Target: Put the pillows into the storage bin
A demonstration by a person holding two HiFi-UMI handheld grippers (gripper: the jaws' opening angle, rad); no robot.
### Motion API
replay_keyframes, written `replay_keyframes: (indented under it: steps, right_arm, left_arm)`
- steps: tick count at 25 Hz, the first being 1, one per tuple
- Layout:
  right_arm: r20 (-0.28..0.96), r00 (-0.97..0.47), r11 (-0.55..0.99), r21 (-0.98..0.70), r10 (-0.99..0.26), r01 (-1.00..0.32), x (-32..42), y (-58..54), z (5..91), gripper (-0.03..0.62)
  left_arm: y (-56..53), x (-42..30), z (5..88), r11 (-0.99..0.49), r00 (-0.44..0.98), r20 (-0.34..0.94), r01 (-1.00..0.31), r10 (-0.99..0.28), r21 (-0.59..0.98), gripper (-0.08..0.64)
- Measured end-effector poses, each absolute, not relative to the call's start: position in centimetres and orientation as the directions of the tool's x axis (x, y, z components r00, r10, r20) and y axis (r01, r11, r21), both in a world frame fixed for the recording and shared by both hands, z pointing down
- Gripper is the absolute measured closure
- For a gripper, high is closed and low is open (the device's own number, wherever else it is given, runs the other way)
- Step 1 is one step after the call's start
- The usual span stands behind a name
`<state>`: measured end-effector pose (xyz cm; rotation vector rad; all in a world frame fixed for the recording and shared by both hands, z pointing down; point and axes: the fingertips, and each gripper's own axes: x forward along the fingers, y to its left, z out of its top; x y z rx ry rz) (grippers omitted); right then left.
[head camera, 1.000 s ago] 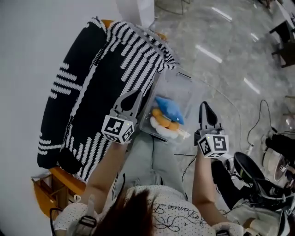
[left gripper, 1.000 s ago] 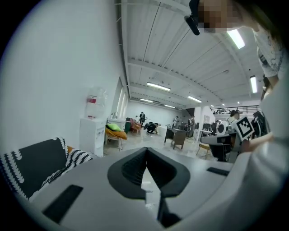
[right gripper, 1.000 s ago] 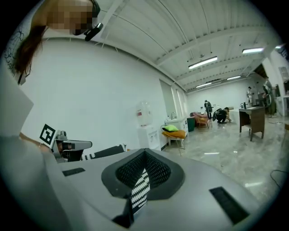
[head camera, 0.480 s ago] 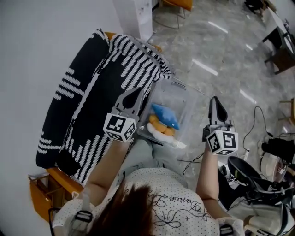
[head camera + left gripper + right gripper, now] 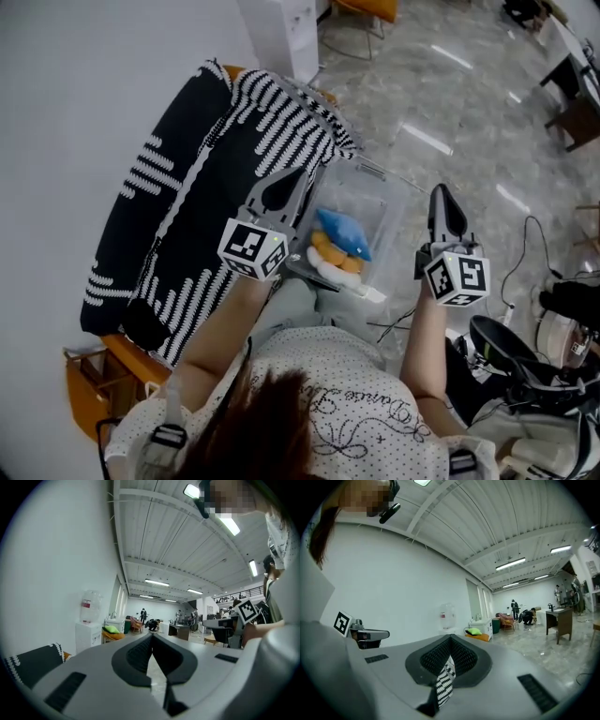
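At centre frame in the head view, the clear bin (image 5: 386, 202) holds a blue and orange toy (image 5: 339, 246), while the 2 striped pillows (image 5: 225, 159) lie just left of it, outside. My left gripper (image 5: 279, 194) and right gripper (image 5: 441, 193) flank the bin. I see both sets of jaws pressed together, holding nothing.

Black pillows (image 5: 206, 187) with white dashed stripes lie beside the left gripper's (image 5: 291, 180) grey, black-padded jaws. Right of those jaws, a clear bin (image 5: 389, 211) holds a blue-and-orange toy (image 5: 339, 242). The floor (image 5: 450, 122) is grey marble.
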<state>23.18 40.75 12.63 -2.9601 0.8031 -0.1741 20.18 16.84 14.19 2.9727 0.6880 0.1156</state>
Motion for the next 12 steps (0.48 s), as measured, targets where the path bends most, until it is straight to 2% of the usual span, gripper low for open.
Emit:
replay_keyframes:
  steps: [6,12]
  right_arm:
    - [0.062,0.857,-0.859,-0.072,-0.511,-0.507,23.3,41.8,11.8,0.583]
    - [0.083,0.839,-0.844,-0.066,-0.537,-0.533,24.4,39.5,10.8,0.583]
  left_arm:
    - [18.9,21.2,12.7,-0.892,0.894,0.02,0.444,0.447,0.077,0.557]
    - [17.3,22.3,12.9,-0.898,0.901,0.032,0.428,0.433,0.108,0.555]
